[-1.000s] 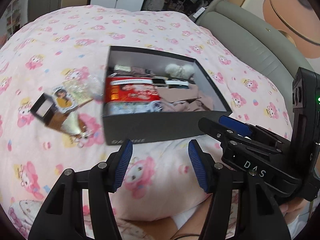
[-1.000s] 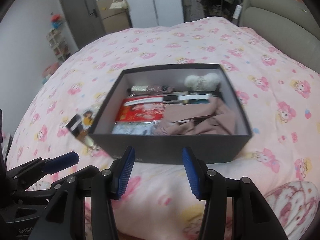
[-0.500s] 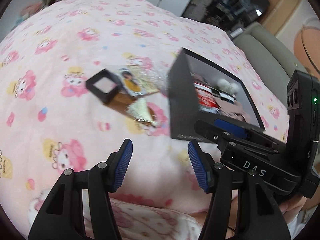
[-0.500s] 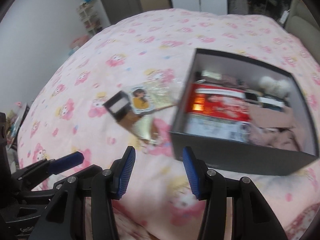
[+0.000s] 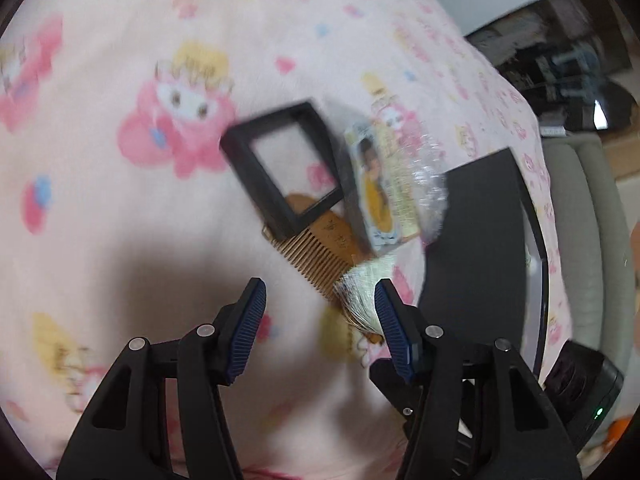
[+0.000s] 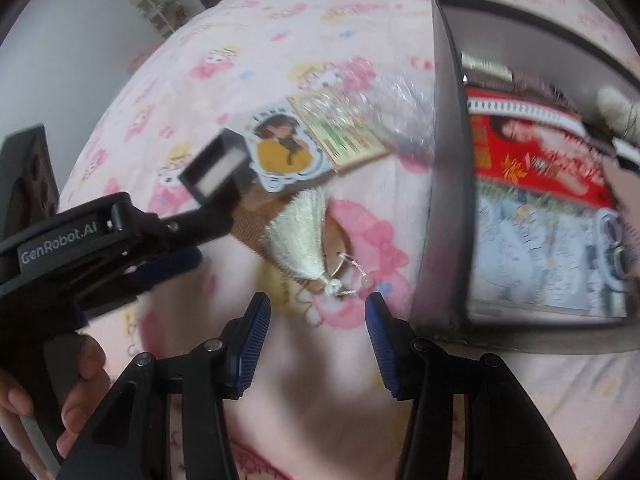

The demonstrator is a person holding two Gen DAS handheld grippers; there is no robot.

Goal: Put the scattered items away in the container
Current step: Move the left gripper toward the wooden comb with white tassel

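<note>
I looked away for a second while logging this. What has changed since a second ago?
Both grippers swung from facing the black box to close over the scattered pile beside it: left gripper near the wooden comb, right gripper near the cream tassel. Both stay open; nothing grasped. The pile and box lie as before.

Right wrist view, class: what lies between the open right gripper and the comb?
In the right wrist view, the cream tassel lies between the right gripper and the comb, draped over the comb, with bare blanket just ahead of the fingertips.
</note>
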